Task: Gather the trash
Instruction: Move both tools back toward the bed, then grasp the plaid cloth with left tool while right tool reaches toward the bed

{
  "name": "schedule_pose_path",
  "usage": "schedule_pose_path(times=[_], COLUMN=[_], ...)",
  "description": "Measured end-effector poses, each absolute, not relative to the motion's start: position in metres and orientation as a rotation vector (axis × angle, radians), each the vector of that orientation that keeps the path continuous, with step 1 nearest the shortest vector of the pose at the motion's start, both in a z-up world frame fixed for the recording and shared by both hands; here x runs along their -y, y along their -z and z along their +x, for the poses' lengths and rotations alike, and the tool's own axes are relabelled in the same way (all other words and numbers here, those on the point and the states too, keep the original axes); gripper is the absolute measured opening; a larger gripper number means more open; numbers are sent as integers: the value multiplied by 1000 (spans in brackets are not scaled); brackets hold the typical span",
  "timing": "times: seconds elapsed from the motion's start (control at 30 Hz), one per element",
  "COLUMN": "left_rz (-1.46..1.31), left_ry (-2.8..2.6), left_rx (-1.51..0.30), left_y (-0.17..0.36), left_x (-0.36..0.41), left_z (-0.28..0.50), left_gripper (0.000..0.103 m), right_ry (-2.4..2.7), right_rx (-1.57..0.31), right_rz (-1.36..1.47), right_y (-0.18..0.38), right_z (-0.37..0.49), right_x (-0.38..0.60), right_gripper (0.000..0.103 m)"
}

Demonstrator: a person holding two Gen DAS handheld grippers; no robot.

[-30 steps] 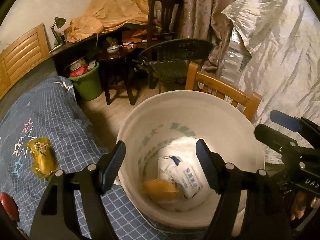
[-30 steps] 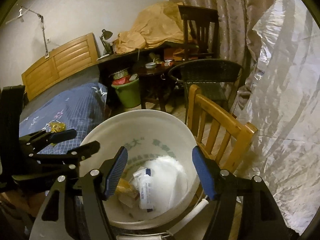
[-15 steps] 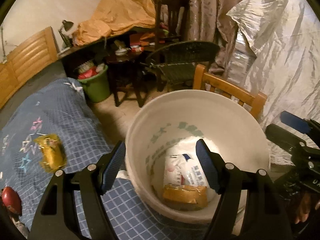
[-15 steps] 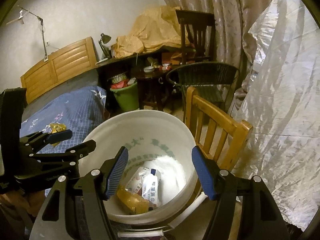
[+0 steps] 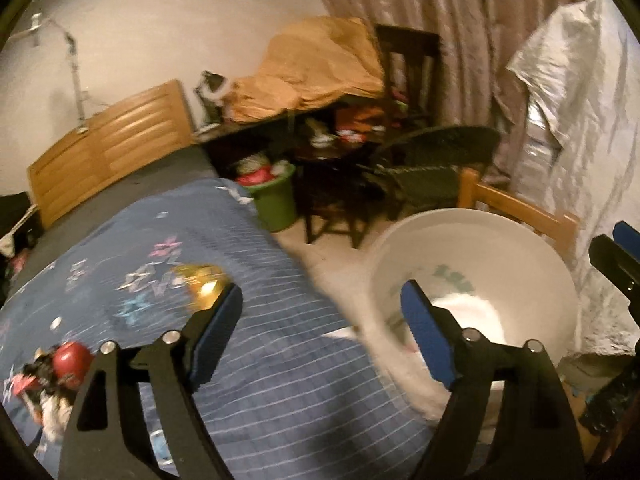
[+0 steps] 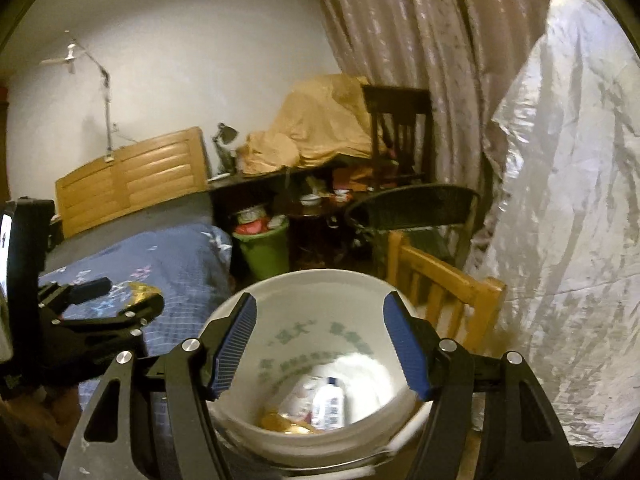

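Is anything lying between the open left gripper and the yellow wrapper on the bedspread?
Nothing visible does. The left gripper is open and empty, and the yellow wrapper lies just beyond its left fingertip with only bare bedspread between. The red object sits off to the left, out of the path.

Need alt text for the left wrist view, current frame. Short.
The open, empty left hand-held gripper points at a blue checked bedspread, with a yellow wrapper lying just past its left fingertip. A white bucket stands on the floor to the right, and a red object lies on the bed at lower left.
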State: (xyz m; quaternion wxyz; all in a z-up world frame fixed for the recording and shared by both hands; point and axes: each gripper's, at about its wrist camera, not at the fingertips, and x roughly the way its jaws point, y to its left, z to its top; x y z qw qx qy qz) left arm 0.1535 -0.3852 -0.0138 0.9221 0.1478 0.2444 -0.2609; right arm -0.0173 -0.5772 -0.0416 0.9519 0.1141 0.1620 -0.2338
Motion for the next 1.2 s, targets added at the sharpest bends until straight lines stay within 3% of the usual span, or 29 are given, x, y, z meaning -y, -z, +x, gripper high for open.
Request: schedule_pose_path(times=[0.53, 0.73, 0.97, 1.03, 1.07, 1.2], left_rz=[119, -49, -29, -15, -48, -57], left_ry=[141, 42, 70, 54, 82, 194], left_rx=[-564, -694, -802, -830, -841, -832], left_y=[2, 13, 48, 58, 62, 54], left_x=[162, 71, 55, 54, 51, 44], left_z=[207, 259, 309, 315, 316, 290], left_gripper=[86, 80, 80, 69, 40, 36], right_ry=[244, 209, 168, 159, 156, 149], right_rx=[-458, -499, -548, -557, -559, -570], right_rz=[214, 204, 207, 206, 204, 203], right_y=[63, 67, 78, 79, 80, 81], right_z=[34, 45, 59, 61, 62, 64], right_x=[477, 459, 450, 447, 445, 445], right_gripper=[67, 68, 67, 67, 67, 67])
